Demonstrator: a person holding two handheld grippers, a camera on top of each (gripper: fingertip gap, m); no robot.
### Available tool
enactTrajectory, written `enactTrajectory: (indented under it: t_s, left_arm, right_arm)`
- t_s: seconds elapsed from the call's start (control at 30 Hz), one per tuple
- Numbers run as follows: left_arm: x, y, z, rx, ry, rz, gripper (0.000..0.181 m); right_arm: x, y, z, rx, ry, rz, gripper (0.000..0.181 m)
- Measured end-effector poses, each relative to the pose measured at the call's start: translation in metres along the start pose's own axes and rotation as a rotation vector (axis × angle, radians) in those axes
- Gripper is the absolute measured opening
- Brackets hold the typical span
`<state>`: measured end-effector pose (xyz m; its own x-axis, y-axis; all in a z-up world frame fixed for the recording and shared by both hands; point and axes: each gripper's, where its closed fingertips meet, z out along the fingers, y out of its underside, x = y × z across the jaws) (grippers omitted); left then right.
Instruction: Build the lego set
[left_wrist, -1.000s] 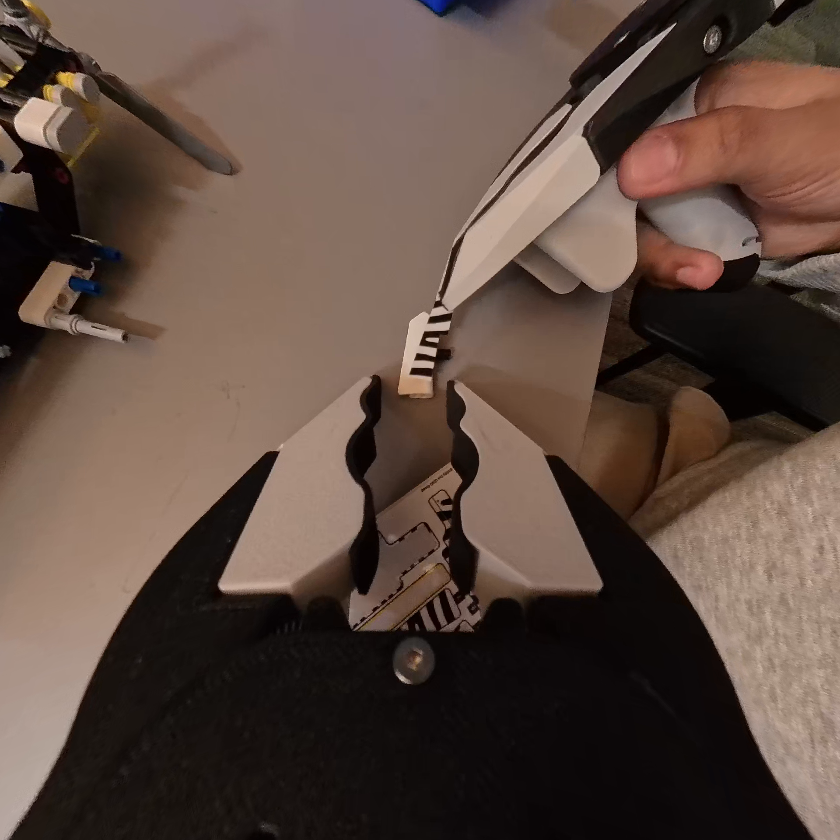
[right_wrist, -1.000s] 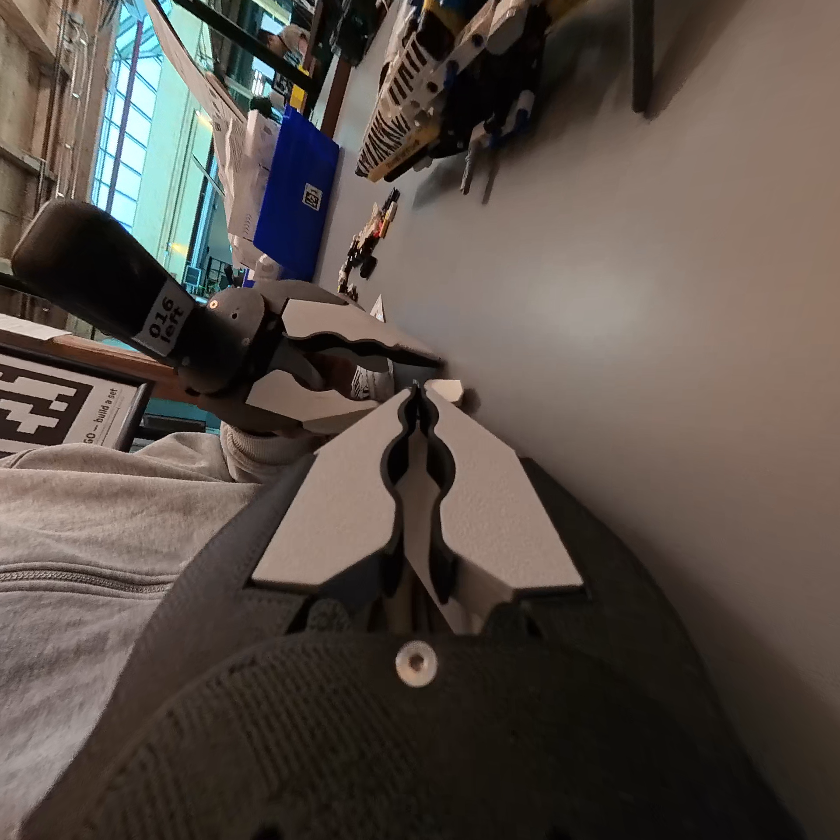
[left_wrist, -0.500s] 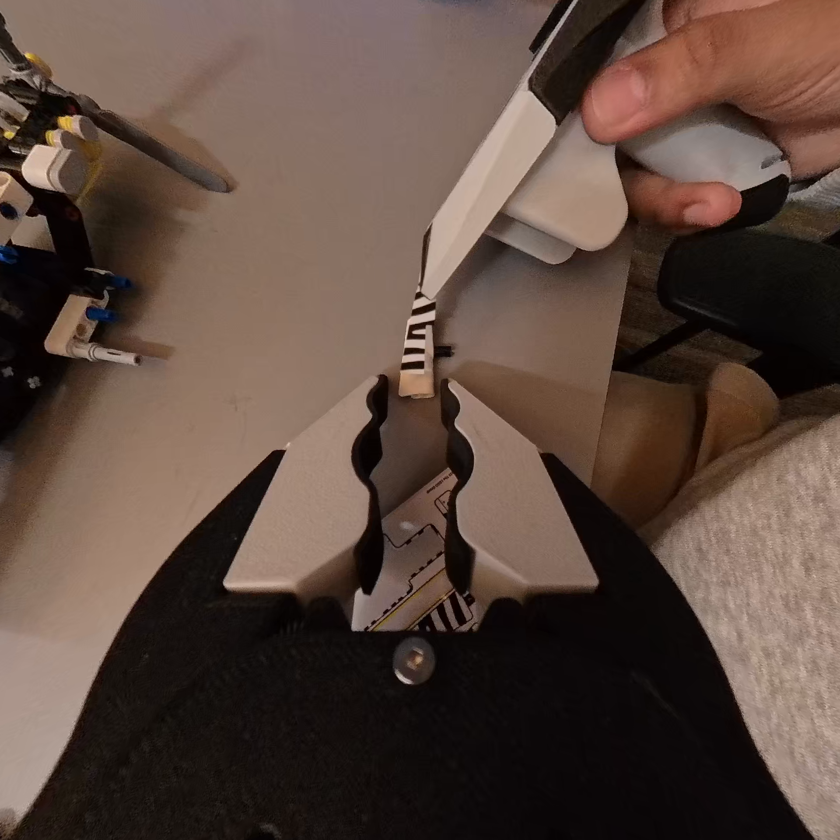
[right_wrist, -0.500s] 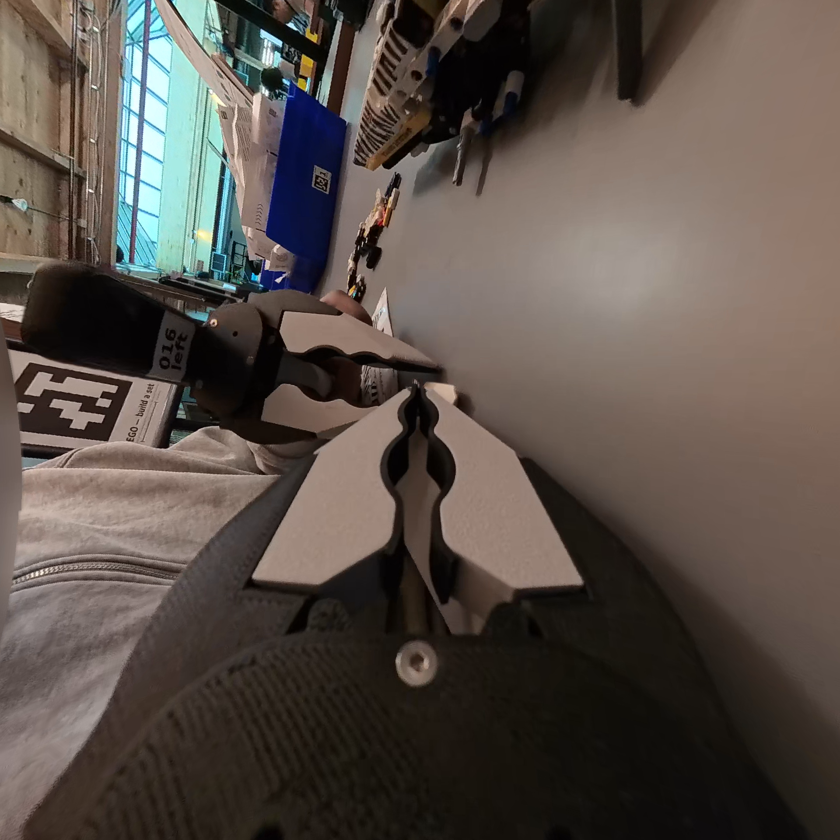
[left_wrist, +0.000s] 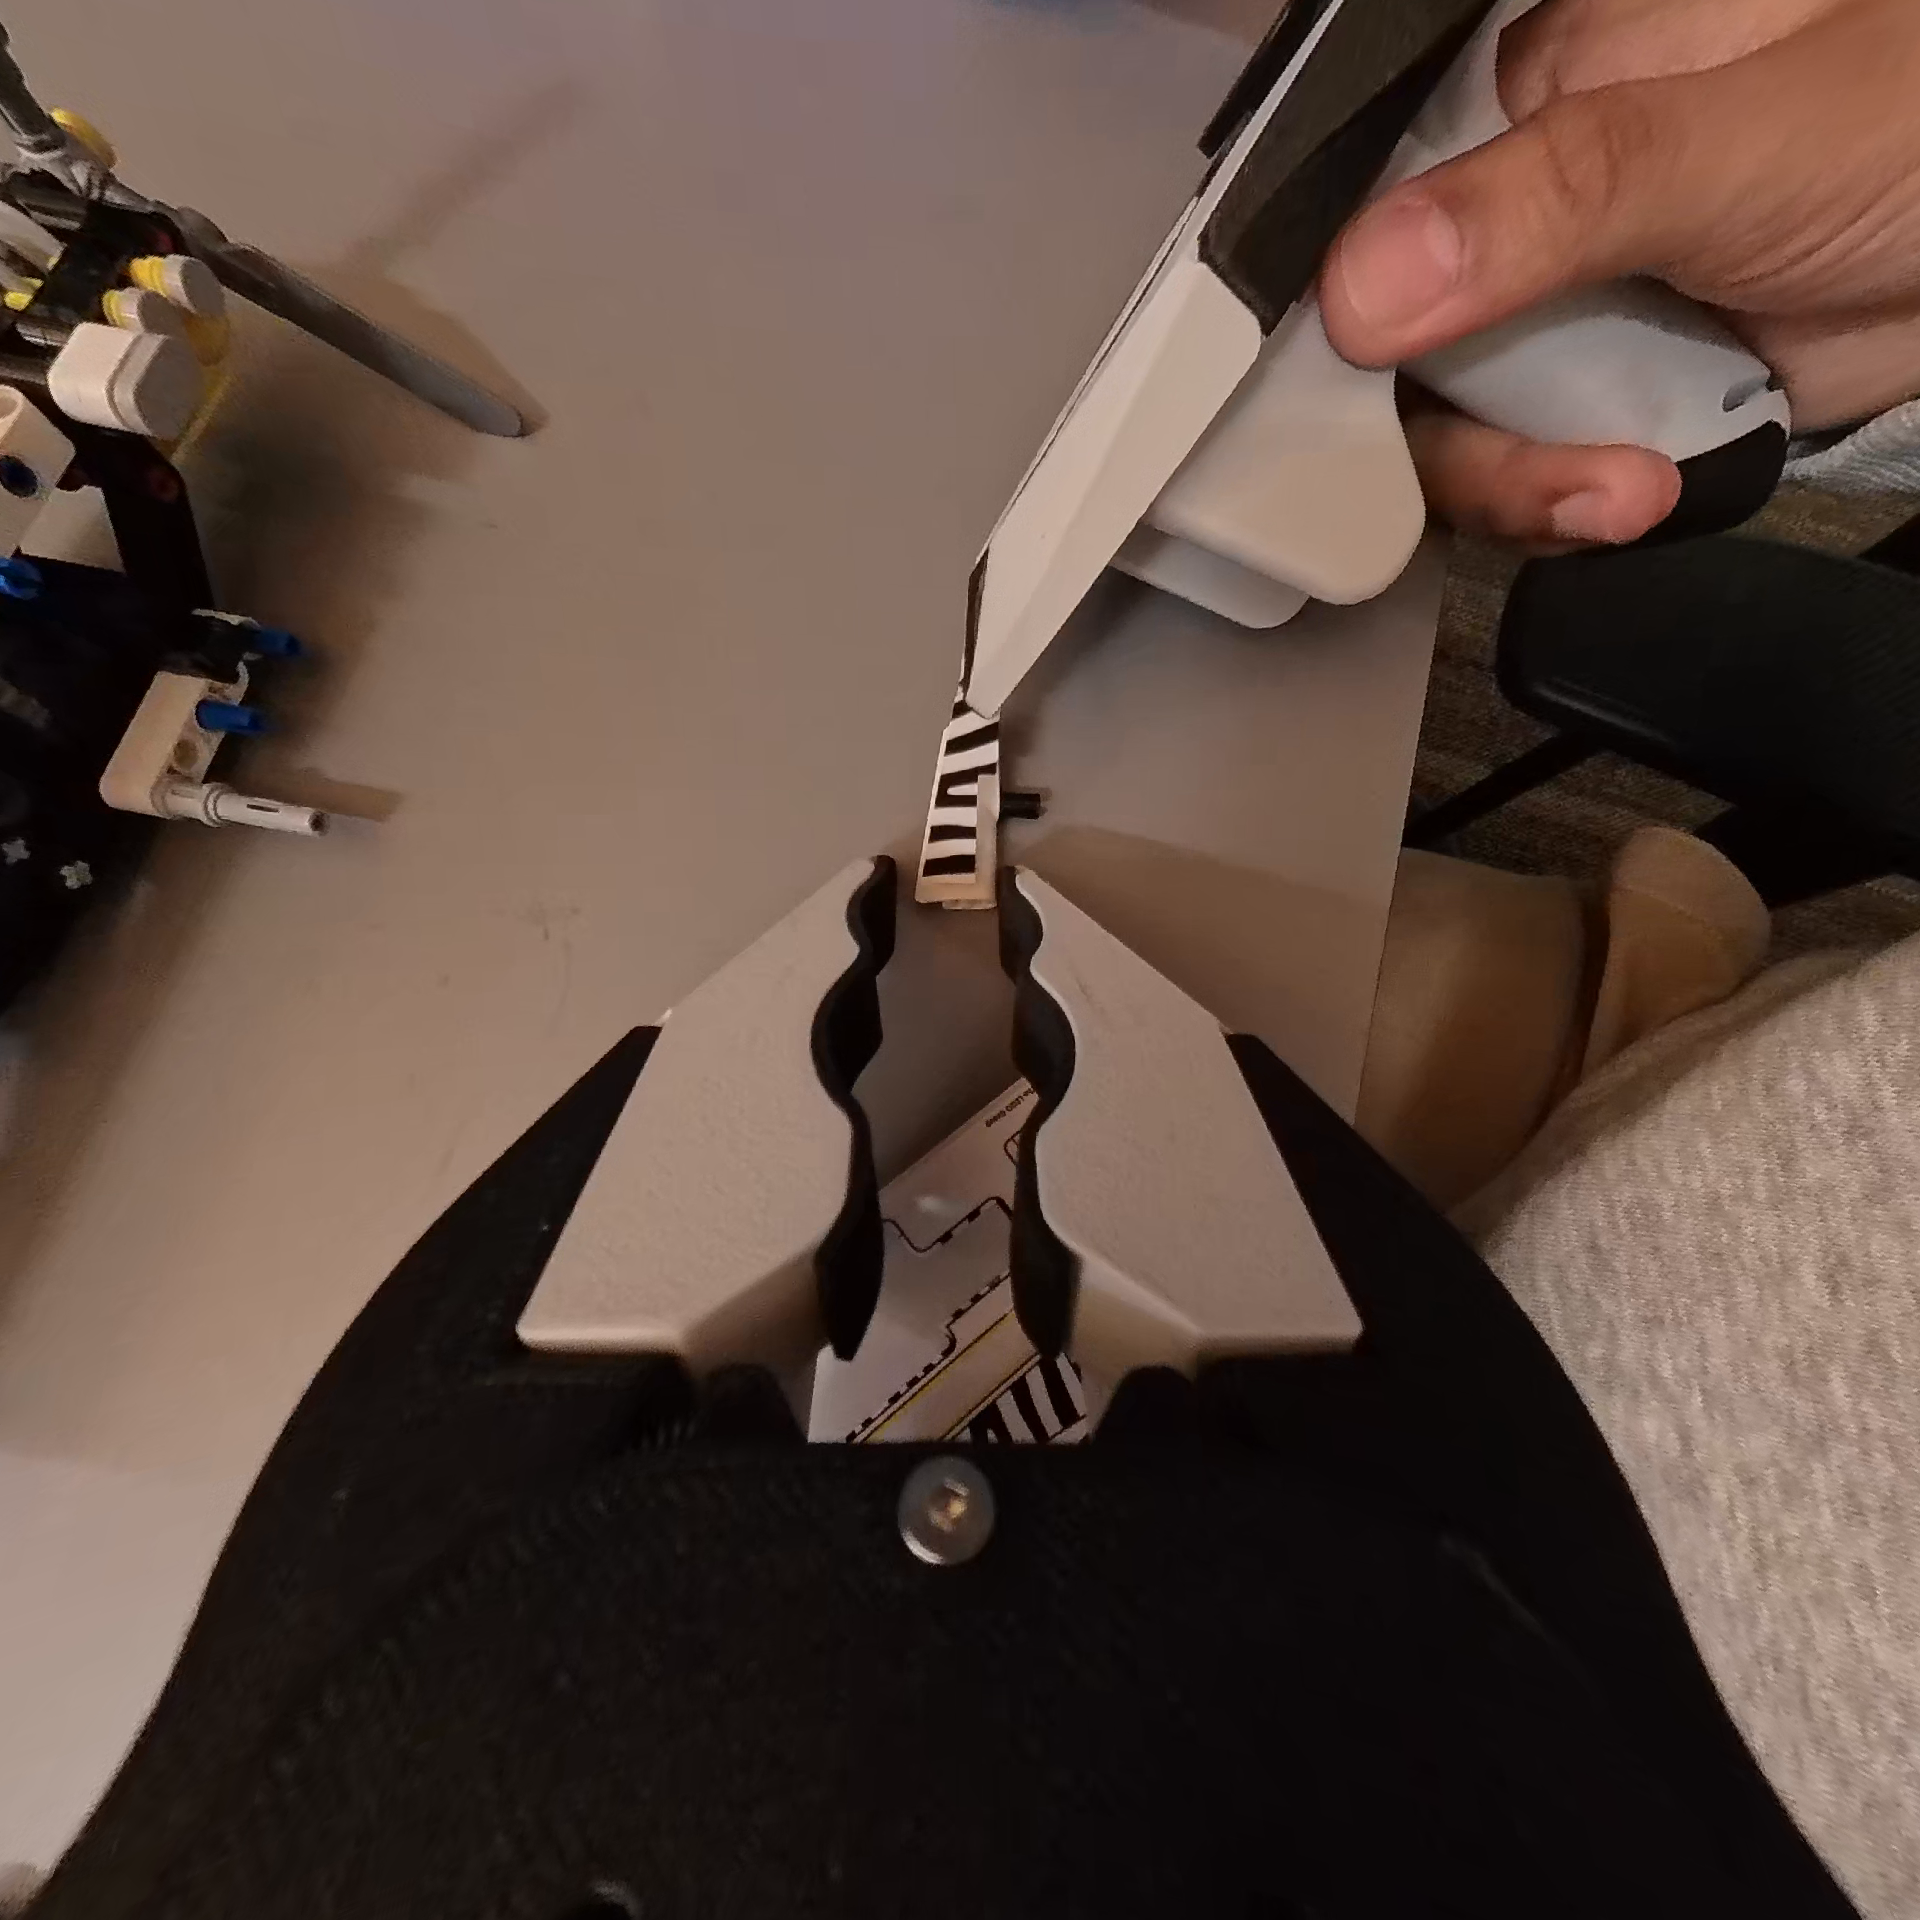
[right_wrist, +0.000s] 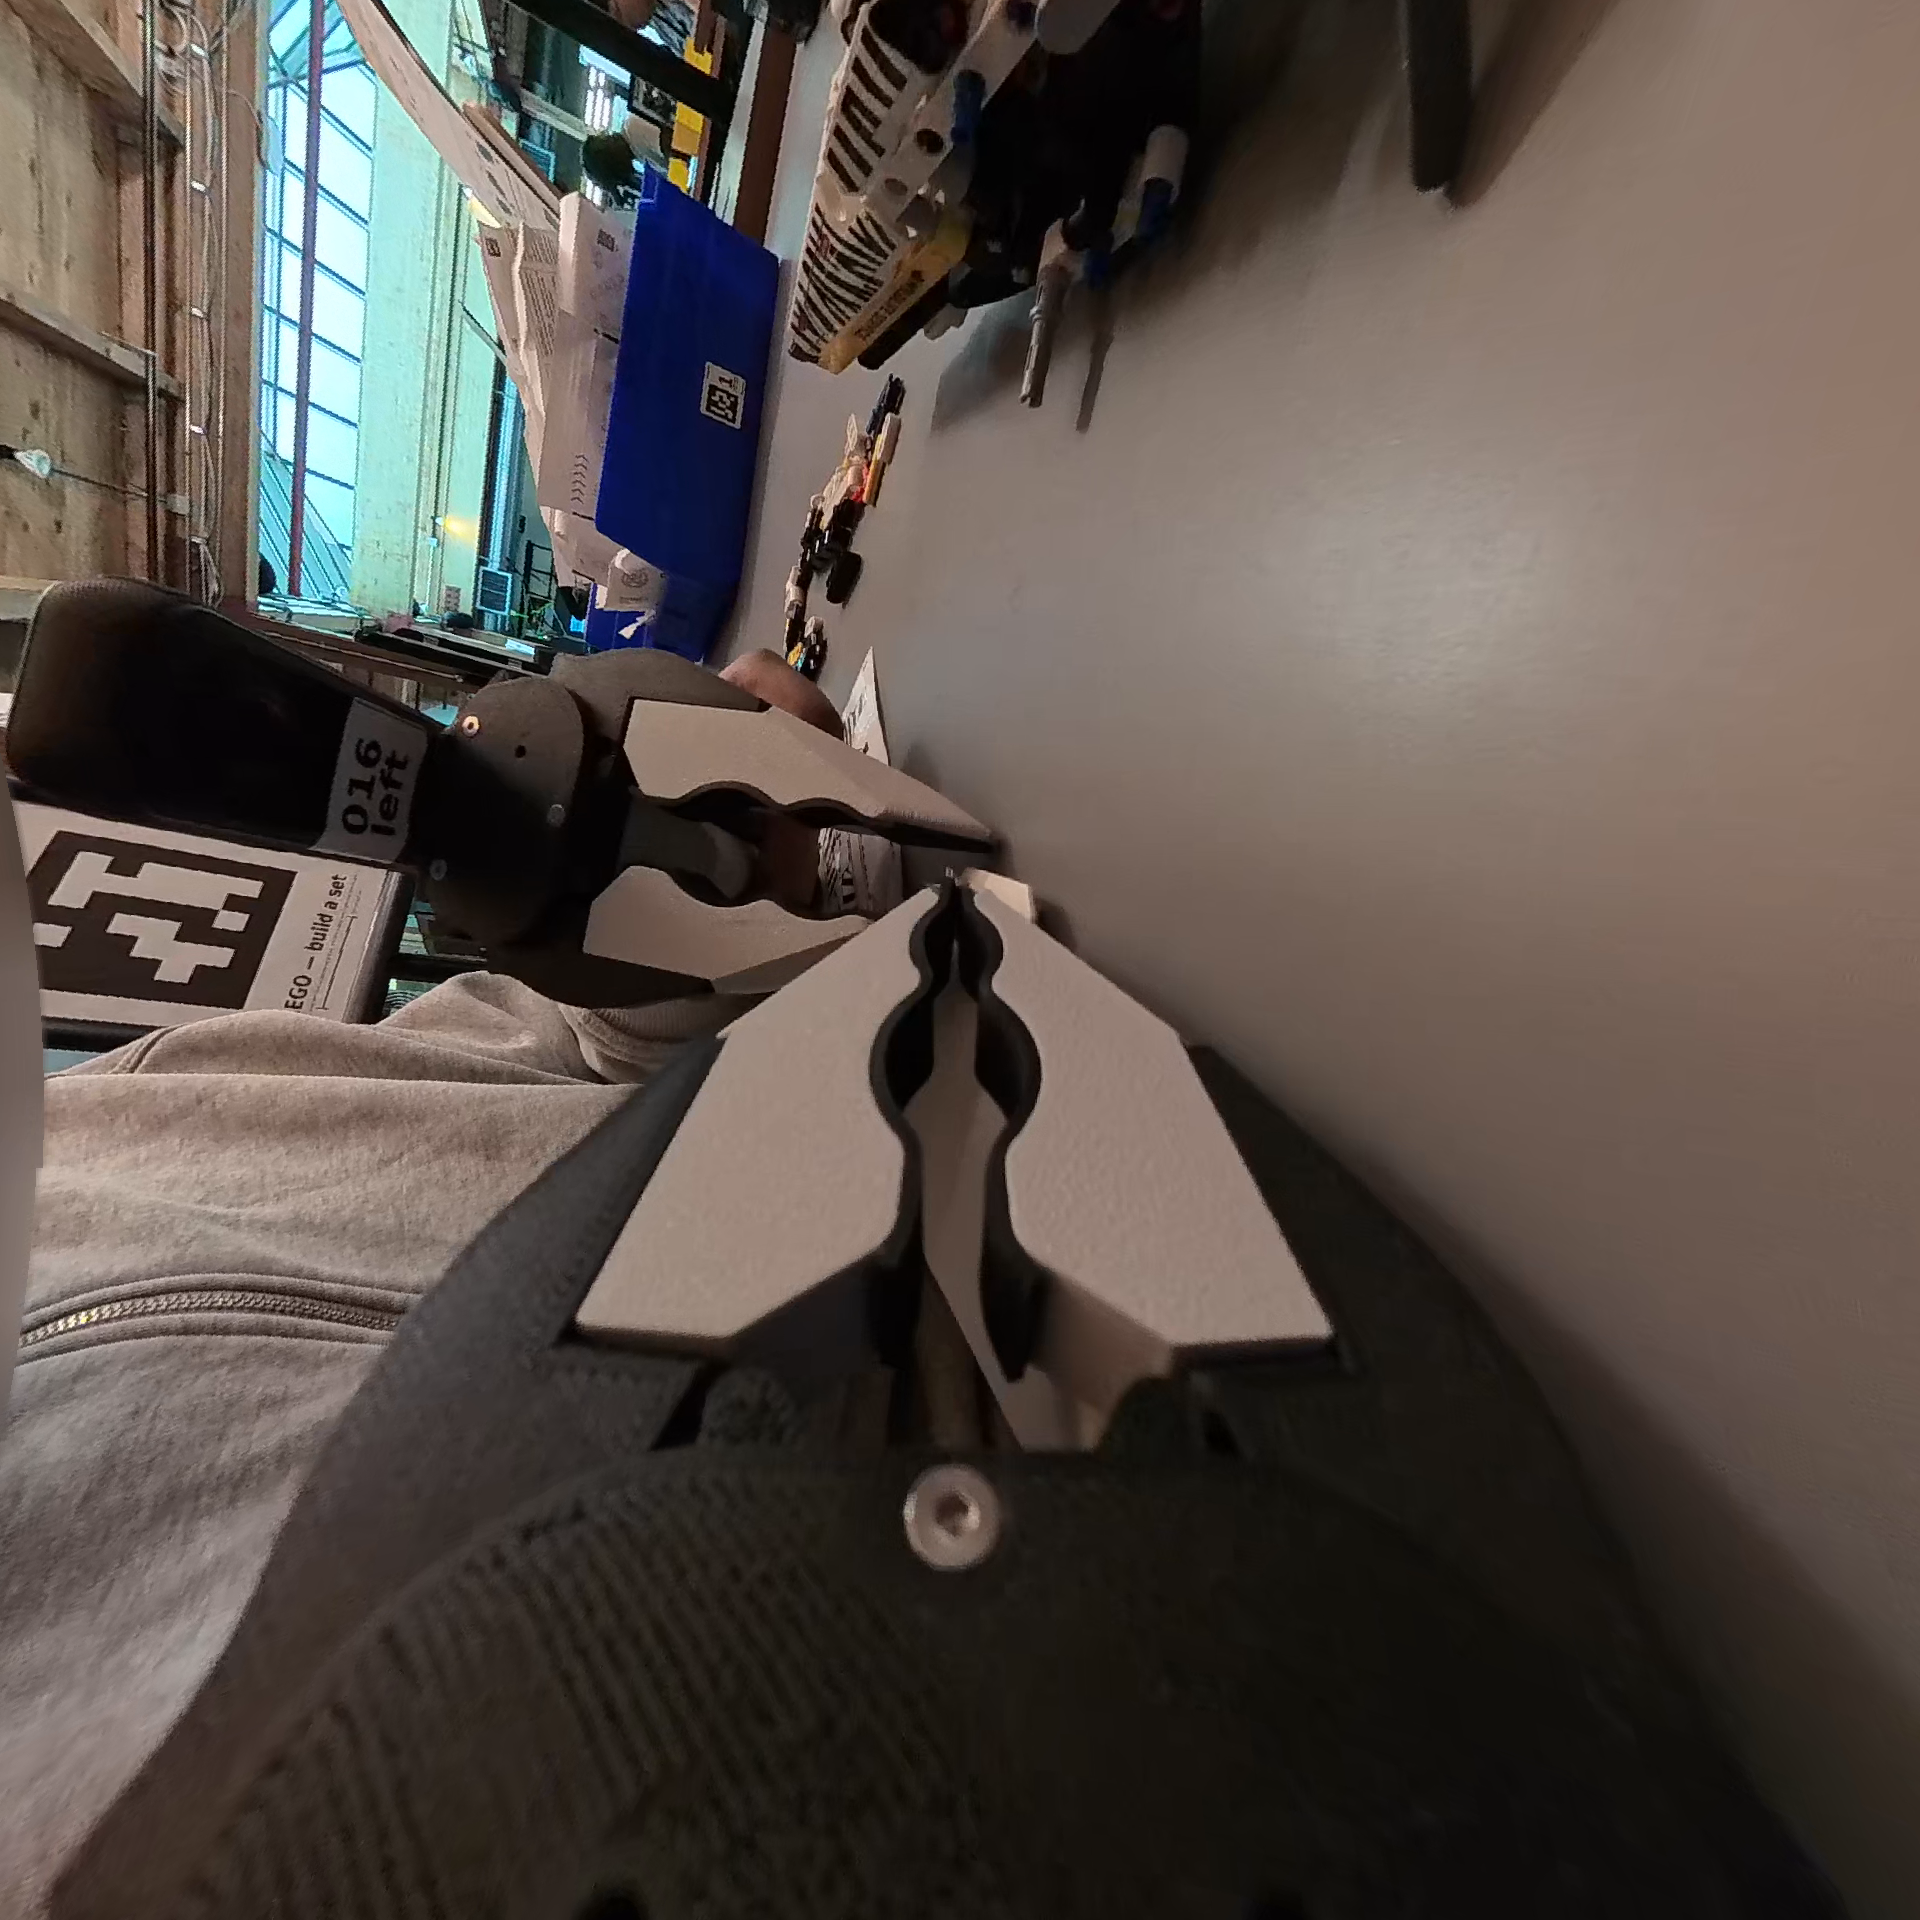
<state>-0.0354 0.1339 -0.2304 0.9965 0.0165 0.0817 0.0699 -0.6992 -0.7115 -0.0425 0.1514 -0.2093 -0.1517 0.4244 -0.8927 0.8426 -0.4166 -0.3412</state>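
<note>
You are partway through the build. A large, partly assembled model of black, white and yellow bricks with blue pins (left_wrist: 94, 499) occupies the left edge of the left wrist view; the right wrist view shows it at top centre (right_wrist: 935, 177), with black-and-white striped panels already fitted. A long grey blade-shaped part (left_wrist: 364, 332) projects from it across the plain grey tabletop (left_wrist: 675, 364). A small pile of loose bricks (right_wrist: 842, 520) lies further along the table in the upper middle of the right wrist view, so parts remain to be fitted.

The current piece is a small white brick bearing a black-and-white striped sticker (left_wrist: 961, 821), at the centre of the left wrist view. The right gripper (left_wrist: 977, 696) descends from the upper right of that frame and is clamped on the brick's upper end (its jaws meet at the tips in the right wrist view (right_wrist: 951, 896)). Your hand (left_wrist: 1621, 260) grips its handle.

The left gripper (left_wrist: 948, 878) is spread apart, holding nothing. The brick's lower end sits just between its tips, nearest the right-hand finger; contact cannot be confirmed. A white sticker sheet with striped decals (left_wrist: 956, 1299) lies beneath its jaws.

Judged from this, the striped brick is prepared but not yet mounted on the model, which sits well apart from it.
</note>
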Motion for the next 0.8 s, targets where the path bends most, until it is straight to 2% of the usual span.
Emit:
enactTrajectory:
  t_s: [0.8]
  left_arm:
    - [0.0002,0.0002,-0.0005,0.000,0.004,0.002,0.018]
  right_arm:
    - [0.0009,0.0016,0.0004,0.008,0.009,0.009,0.000]
